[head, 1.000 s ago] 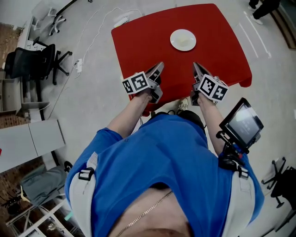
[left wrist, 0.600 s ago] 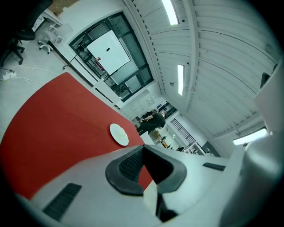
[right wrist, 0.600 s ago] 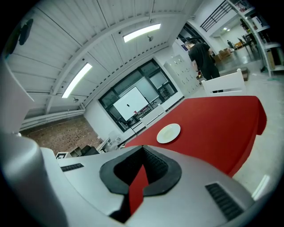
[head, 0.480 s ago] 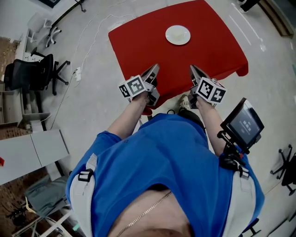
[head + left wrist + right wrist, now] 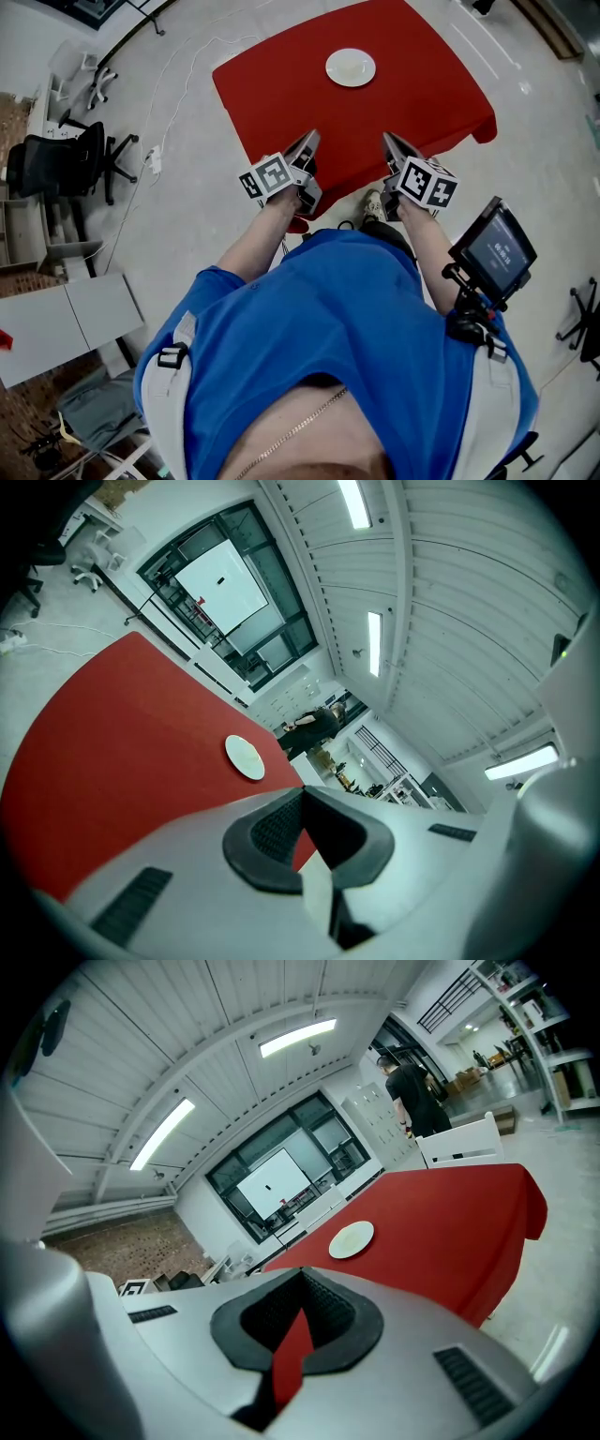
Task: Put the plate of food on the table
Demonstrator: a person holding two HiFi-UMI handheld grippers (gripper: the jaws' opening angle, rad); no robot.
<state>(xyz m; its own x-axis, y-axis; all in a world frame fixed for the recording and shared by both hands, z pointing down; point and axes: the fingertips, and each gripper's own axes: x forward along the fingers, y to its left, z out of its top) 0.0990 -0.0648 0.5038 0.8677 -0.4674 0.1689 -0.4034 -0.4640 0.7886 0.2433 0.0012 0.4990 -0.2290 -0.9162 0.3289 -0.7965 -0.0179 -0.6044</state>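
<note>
A white plate (image 5: 351,67) with a pale patch of food lies on the far part of the red table (image 5: 281,94). Both grippers are held level over the table's near edge, well short of the plate. In the head view my left gripper (image 5: 313,138) and my right gripper (image 5: 386,140) point toward the table, each shut with nothing in it. In the left gripper view the plate (image 5: 246,757) shows beyond the shut left gripper (image 5: 302,792). The right gripper view has the plate (image 5: 352,1239) past the shut right gripper (image 5: 302,1275).
A black office chair (image 5: 66,155) and a white cabinet (image 5: 66,323) stand to the left, with cables (image 5: 183,80) on the floor. A small screen (image 5: 494,248) hangs at the person's right hip. A person (image 5: 410,1093) and a white chair (image 5: 459,1143) are beyond the table.
The table and plate have slid up and a little left in the head view and look slightly smaller. Both grippers keep the same shut pose in front of the body.
</note>
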